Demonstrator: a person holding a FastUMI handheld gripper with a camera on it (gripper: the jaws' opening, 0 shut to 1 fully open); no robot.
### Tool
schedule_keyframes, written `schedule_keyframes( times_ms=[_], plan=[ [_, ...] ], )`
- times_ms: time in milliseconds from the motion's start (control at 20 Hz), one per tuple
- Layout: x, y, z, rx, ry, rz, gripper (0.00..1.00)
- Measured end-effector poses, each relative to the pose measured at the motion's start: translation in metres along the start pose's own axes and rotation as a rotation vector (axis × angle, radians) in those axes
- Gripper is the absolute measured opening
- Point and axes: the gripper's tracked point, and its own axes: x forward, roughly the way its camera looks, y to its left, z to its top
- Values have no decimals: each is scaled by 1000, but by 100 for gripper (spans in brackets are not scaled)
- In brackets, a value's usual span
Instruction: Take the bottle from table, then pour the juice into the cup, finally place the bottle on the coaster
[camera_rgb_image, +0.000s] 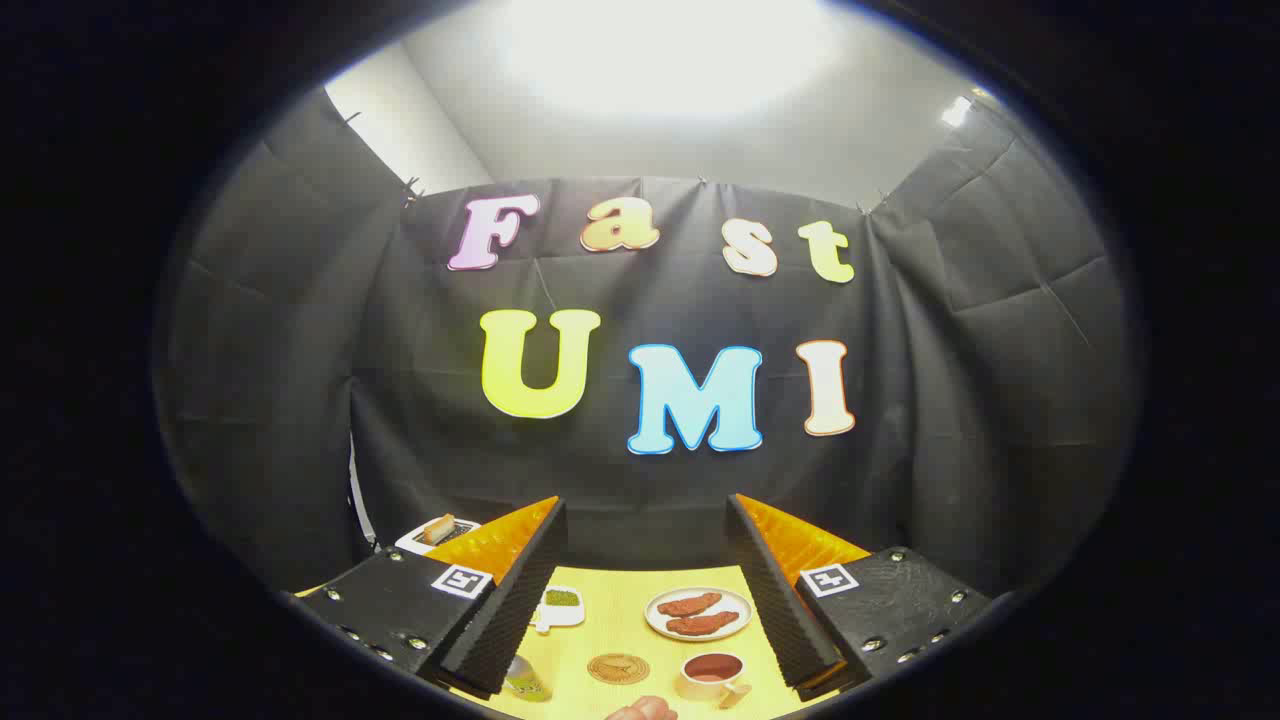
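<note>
— Gripper (640, 600)?
— Fingers spread wide, holding nothing.
— The bottle (527, 680)?
— On the yellow worktop (620, 620) beside the left finger; round coaster (618, 668) and cup (712, 675) sit between the fingers.

I have the hand-held gripper (645, 590) raised and level, its two fingers (520, 590) spread wide apart with nothing between them. Low between the fingers, a fingertip (643, 710) of a person's hand pokes into sight.
</note>
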Motion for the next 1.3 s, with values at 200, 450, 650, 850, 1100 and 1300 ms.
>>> schedule_keyframes(
  times_ms=[200, 450, 650, 850, 1100, 1300],
  plan=[
    [-4, 1, -12, 16, 16, 1, 96],
    [-4, 3, -20, 20, 27, -1, 97],
    [-5, 2, -20, 16, 23, -14, 97],
    [-5, 4, -16, 19, 9, -14, 97],
    [-1, 8, -23, 24, 23, -8, 97],
    [0, 18, -35, 28, 31, 6, 97]
  ],
)
